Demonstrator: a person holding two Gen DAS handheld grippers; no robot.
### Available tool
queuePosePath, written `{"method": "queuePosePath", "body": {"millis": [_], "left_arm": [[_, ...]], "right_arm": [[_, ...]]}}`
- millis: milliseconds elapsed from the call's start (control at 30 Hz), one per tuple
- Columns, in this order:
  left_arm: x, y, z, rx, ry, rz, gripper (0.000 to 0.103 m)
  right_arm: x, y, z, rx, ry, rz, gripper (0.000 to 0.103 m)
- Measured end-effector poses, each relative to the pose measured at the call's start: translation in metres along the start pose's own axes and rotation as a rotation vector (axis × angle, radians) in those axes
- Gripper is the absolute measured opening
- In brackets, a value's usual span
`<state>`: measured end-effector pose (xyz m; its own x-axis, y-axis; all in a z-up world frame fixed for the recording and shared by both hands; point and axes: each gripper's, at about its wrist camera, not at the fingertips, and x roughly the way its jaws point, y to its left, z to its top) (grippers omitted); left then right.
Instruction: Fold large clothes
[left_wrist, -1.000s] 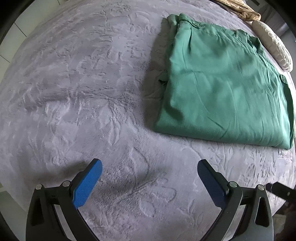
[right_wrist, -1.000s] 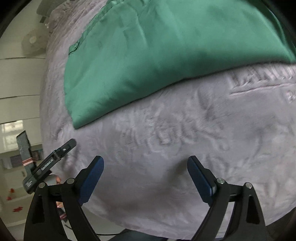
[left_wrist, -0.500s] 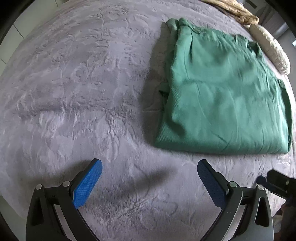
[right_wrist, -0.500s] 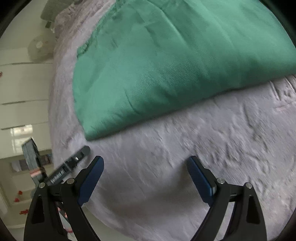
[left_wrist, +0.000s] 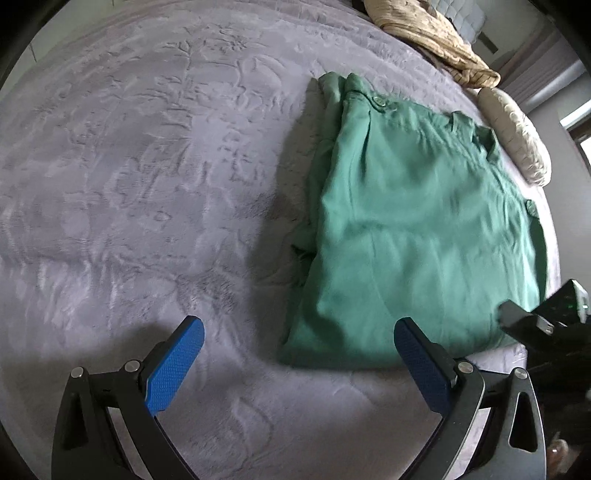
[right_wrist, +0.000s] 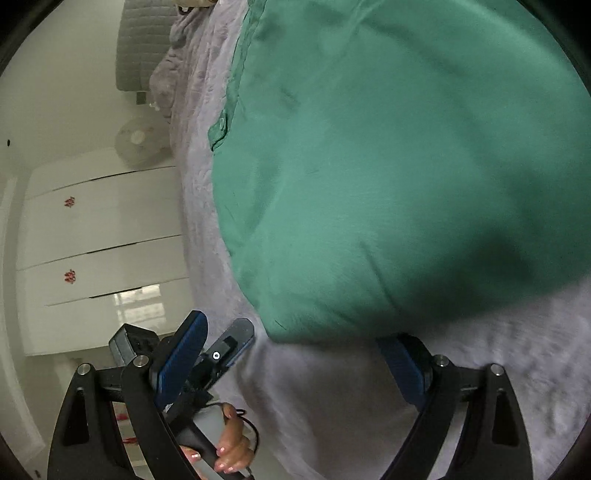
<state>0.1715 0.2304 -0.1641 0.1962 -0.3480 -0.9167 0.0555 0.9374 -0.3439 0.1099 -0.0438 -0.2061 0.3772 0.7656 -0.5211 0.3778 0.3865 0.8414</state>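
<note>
Green garment folded flat on bed, long axis lengthwise.

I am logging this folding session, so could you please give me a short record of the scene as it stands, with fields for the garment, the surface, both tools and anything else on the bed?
garment: green garment, folded into a rough rectangle, lying flat
surface: grey embossed bedspread
left tool: open, empty, near the garment's lower left corner
right tool: open, empty, at the garment's near edge
contact: neither tool grips the cloth
other items: beige cloth and cream pillow at the far end
</note>
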Motion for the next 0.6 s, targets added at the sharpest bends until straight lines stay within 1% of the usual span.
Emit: {"method": "queuePosePath", "body": {"millis": [200, 233, 267, 333, 367, 400, 467, 500, 600], "left_arm": [[0.013, -0.003, 0.004, -0.063, 0.037, -0.16, 0.103], [0.013, -0.002, 0.008, -0.076, 0.037, -0.2, 0.103], [0.014, -0.005, 0.008, -0.085, 0.036, -0.232, 0.103], [0.015, -0.005, 0.01, -0.094, 0.043, -0.278, 0.103], [0.018, -0.008, 0.014, -0.092, 0.055, -0.299, 0.103], [0.019, -0.009, 0.014, -0.085, 0.062, -0.306, 0.103], [0.022, -0.015, 0.018, -0.058, 0.074, -0.315, 0.103], [0.025, -0.018, 0.022, -0.049, 0.083, -0.329, 0.103], [0.036, -0.024, 0.035, -0.057, 0.127, -0.426, 0.103]], "right_arm": [[0.014, -0.003, 0.007, 0.068, -0.029, 0.072, 0.093], [0.015, -0.003, 0.009, 0.087, -0.039, 0.07, 0.087], [0.013, -0.004, 0.009, 0.103, -0.049, 0.064, 0.079], [0.01, -0.013, 0.011, 0.146, -0.058, 0.033, 0.023], [0.011, -0.015, 0.012, 0.157, -0.057, 0.033, 0.019], [0.011, -0.016, 0.014, 0.161, -0.056, 0.05, 0.017], [0.007, -0.01, 0.015, 0.144, -0.062, 0.094, 0.014], [0.002, -0.003, 0.016, 0.122, -0.066, 0.132, 0.013], [-0.01, 0.013, 0.019, 0.074, -0.078, 0.19, 0.013]]}}
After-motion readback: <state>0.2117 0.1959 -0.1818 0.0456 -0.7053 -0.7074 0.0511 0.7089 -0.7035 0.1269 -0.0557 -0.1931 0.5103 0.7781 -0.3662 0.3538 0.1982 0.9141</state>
